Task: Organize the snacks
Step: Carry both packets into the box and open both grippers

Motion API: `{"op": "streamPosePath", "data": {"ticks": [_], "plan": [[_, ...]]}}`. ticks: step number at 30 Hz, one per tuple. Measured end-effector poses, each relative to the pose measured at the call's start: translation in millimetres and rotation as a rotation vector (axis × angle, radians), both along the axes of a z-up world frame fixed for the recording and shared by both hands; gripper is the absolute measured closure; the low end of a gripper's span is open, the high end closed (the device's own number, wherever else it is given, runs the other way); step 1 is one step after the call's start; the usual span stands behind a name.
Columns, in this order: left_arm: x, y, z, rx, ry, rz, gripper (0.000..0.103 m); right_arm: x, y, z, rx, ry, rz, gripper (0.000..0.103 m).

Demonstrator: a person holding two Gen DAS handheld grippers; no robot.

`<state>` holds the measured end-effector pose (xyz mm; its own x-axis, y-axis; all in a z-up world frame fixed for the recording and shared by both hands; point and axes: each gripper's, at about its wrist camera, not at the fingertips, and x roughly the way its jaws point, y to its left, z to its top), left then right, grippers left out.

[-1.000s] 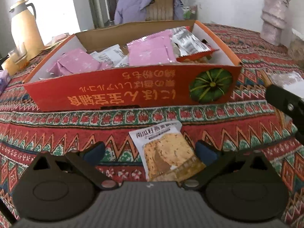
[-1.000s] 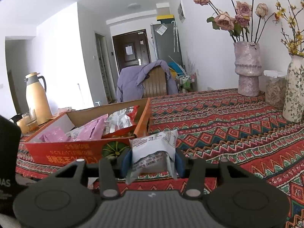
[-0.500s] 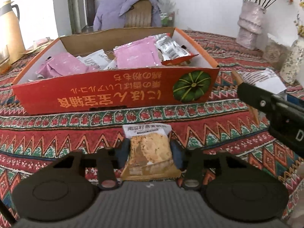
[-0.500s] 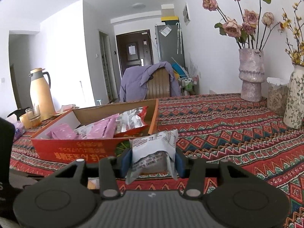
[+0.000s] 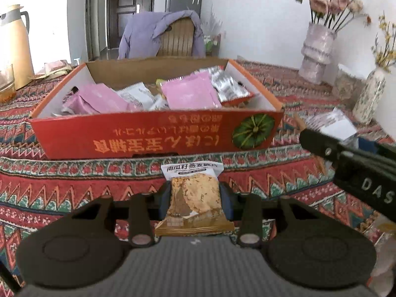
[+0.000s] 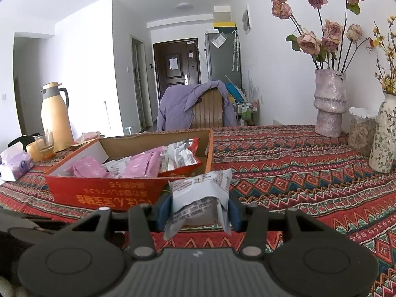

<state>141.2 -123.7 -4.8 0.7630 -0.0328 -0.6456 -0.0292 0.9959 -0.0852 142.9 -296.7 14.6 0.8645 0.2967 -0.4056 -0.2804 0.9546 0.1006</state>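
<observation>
My left gripper (image 5: pixel 195 201) is shut on an oat-crisp snack packet (image 5: pixel 194 198) and holds it above the cloth, just in front of the red cardboard box (image 5: pixel 153 136). The box holds several pink and silver snack packets (image 5: pixel 190 94). My right gripper (image 6: pixel 199 209) is shut on a white snack packet (image 6: pixel 200 193), held to the right of the box (image 6: pixel 111 195). The right gripper also shows in the left wrist view (image 5: pixel 351 163) at the right edge, with its white packet (image 5: pixel 331 123).
A patterned red tablecloth (image 6: pixel 284 173) covers the table. Two vases with flowers (image 6: pixel 329 104) (image 6: pixel 383 133) and a jar (image 6: pixel 360 131) stand at the right. A thermos (image 6: pixel 55 116), glass (image 6: pixel 45 143) and tissue pack (image 6: pixel 16 165) stand at the left. A chair with a purple jacket (image 6: pixel 195 106) is behind.
My left gripper closed on the oat-crisp packet and lifted it off the cloth. My right gripper kept its white packet and rose slightly.
</observation>
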Motion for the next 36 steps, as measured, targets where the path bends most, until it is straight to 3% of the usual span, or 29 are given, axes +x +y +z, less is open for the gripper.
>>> {"op": "streamPosePath", "data": {"ticks": [12, 18, 25, 36], "plan": [[-13.5, 34.0, 48.3, -0.052, -0.159, 0.017, 0.061, -5.3, 17.6, 23.9, 0.007, -0.07, 0.024, 0.056], [-1.3, 59.1, 78.5, -0.067, -0.245, 0.08, 0.061, 3.1, 31.8, 37.6, 0.024, -0.1, 0.044, 0.056], [25.9, 84.0, 96.1, -0.068, -0.275, 0.131, 0.061, 26.5, 53.0, 48.8, 0.038, -0.102, 0.053, 0.056], [74.1, 107.2, 98.6, -0.022, -0.271, 0.176, 0.061, 84.5, 85.5, 48.6, 0.062, -0.057, 0.066, 0.056]]}}
